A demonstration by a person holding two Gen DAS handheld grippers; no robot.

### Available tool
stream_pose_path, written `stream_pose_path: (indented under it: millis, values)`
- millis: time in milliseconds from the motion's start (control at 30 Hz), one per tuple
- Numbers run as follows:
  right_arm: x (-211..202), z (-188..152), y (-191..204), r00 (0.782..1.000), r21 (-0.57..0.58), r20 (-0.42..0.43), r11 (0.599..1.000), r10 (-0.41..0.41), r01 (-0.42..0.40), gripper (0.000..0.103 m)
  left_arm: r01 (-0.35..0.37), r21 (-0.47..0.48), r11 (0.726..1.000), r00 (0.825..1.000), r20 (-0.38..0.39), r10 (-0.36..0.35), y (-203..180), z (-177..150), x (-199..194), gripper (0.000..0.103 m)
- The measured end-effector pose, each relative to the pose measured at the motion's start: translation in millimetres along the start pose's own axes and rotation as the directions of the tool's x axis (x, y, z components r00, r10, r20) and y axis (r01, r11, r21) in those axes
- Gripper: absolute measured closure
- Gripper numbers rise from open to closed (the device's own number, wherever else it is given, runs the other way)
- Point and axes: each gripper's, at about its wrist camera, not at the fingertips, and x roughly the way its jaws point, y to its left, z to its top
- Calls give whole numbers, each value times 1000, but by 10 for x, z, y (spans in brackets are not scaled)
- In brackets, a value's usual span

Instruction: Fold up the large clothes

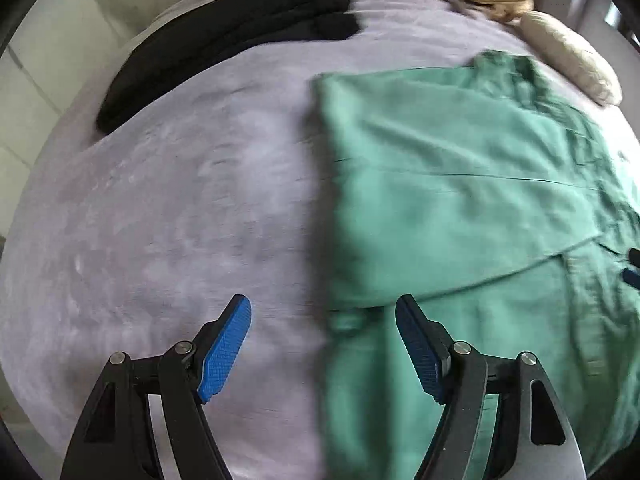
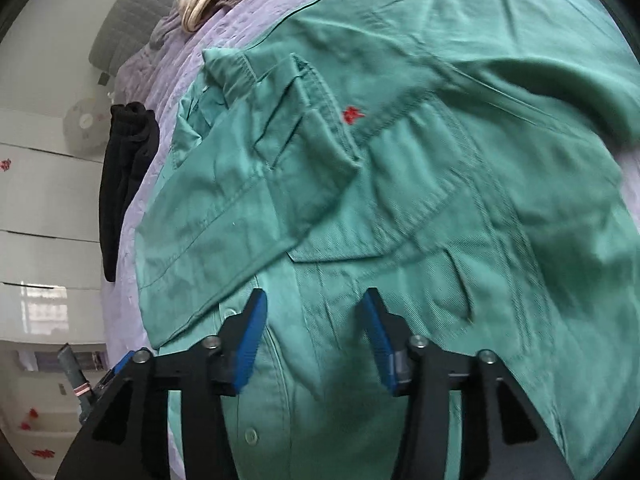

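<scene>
A large green button-up shirt [image 1: 452, 208] lies spread on a lilac bedspread [image 1: 160, 208], with one sleeve folded across its body. My left gripper [image 1: 323, 304] is open and empty, hovering over the shirt's left edge near the cuff. In the right wrist view the same shirt [image 2: 420, 184] fills the frame, with a red embroidered mark [image 2: 353, 114] near the folded sleeve [image 2: 240, 208]. My right gripper [image 2: 314, 300] is open and empty just above the button placket. The tip of the right gripper [image 1: 632, 268] shows at the right edge of the left wrist view.
A folded black garment [image 1: 228, 40] lies at the far left of the bed, also in the right wrist view [image 2: 124, 184]. A beige and cream garment [image 1: 560, 48] lies bunched at the far right. White drawers [image 2: 44, 208] stand beside the bed.
</scene>
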Motion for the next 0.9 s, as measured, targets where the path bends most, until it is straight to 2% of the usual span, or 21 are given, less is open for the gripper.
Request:
stream_pose_path:
  millis: [67,233,267,333,400,600,700,900]
  values:
    - [-71,-10,-69,1000,17,7,1000,15,-15,40,18,22,1000,1000,-22,-18,-214,2,-40,27]
    - [-251,6,-245,998,51,34,998,45,-47,26,122,49,991,991,-65,-119,-875,67,-42,27]
    - [-304,10,-299,998,57,42,997,51,-54,23,130,54,990,990,-65,-127,-953,69,-56,22]
    - [-384,19,-381,997,66,53,996,60,-63,22,132,73,988,990,-53,-129,-1166,75,-71,0]
    - [-473,32,-487,996,80,66,995,62,-67,22,119,91,989,993,-29,-117,-1300,83,-79,0]
    - [-702,77,-816,991,126,107,988,79,-93,16,104,159,982,993,-67,-95,-1797,61,-5,0]
    - [-820,116,-999,986,151,136,982,92,-112,0,96,191,977,994,-62,-86,-1977,63,-18,0]
    - [-1120,261,-1339,975,170,204,978,86,-122,0,109,212,971,992,-85,-93,-2450,235,28,0]
